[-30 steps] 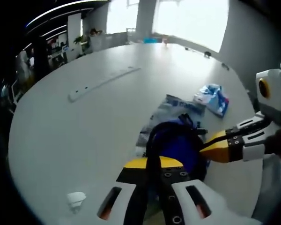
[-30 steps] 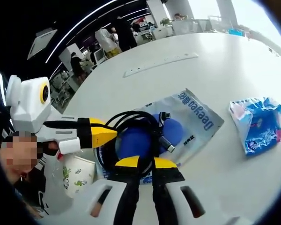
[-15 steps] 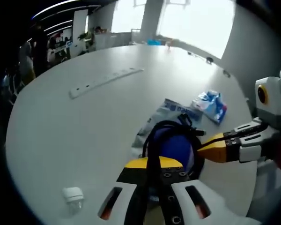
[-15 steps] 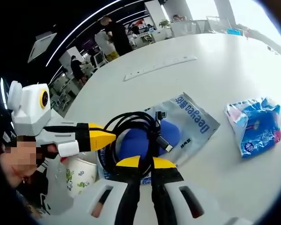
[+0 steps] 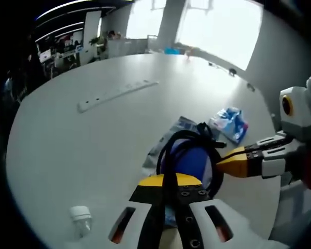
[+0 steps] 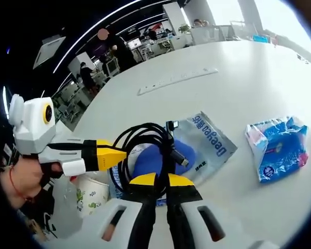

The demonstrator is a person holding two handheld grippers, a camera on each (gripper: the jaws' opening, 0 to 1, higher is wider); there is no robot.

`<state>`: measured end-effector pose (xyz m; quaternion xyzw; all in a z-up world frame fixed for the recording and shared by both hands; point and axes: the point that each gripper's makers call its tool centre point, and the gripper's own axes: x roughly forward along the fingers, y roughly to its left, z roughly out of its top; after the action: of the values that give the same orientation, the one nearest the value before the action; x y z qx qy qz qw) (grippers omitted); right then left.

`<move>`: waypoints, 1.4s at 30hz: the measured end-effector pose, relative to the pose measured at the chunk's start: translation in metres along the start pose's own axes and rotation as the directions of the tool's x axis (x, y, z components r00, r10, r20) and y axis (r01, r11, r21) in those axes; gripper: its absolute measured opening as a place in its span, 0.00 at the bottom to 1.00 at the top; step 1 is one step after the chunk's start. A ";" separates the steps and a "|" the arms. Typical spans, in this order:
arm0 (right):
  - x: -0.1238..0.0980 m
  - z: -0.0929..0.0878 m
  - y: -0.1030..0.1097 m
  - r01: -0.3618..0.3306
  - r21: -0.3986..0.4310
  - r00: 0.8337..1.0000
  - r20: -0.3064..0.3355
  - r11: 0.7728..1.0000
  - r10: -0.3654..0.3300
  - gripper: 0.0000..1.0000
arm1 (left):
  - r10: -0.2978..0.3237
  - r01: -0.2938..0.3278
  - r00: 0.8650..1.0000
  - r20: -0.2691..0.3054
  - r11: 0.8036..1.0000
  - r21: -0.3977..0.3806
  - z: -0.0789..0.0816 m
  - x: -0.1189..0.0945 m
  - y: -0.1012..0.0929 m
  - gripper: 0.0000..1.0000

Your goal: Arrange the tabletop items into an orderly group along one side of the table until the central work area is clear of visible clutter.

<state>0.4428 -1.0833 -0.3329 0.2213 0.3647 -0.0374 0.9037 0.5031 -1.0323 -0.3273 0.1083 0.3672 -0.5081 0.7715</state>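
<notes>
A coiled black cable hangs as a loop above the white table. My left gripper is shut on its near side, the cable running down between the yellow tips. My right gripper comes in from the right and pinches the loop's right side. In the right gripper view the same cable sits in my right gripper, which is shut, and my left gripper holds its left side. Under the loop lie a blue round object and a silver packet.
A blue tissue pack lies to the right of the packet. A long white power strip lies farther out on the table. A printed paper cup stands near the person's side. A small white capped thing sits near the left.
Both grippers have risen a little with the cable still held between them. The packet and tissue pack look smaller and farther away, and the loop stands higher over them.
</notes>
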 end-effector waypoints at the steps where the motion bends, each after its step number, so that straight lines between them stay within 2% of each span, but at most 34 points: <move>1: 0.000 0.000 0.000 -0.001 -0.001 1.000 0.001 1.000 0.001 0.03 | 0.001 -0.001 1.000 0.002 1.000 0.000 0.001 0.000 0.000 0.00; 17: -0.012 0.009 0.000 -0.015 -0.006 1.000 0.024 1.000 0.015 0.02 | -0.001 0.000 0.999 0.038 1.000 0.017 0.014 -0.009 -0.012 0.00; 23: -0.021 0.018 -0.001 -0.026 -0.010 0.999 0.044 1.000 0.026 0.02 | 0.002 -0.004 0.998 0.059 1.000 0.024 0.025 -0.016 -0.018 0.00; 42: -0.059 0.040 -0.018 -0.039 -0.039 0.994 0.103 0.998 0.043 0.02 | 0.005 -0.006 0.993 0.116 1.000 0.010 0.054 -0.027 -0.054 0.00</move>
<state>0.4212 -1.1218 -0.2741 0.2096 0.3134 -0.0235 0.9259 0.4748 -1.0673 -0.2600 0.0835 0.3191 -0.5134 0.7922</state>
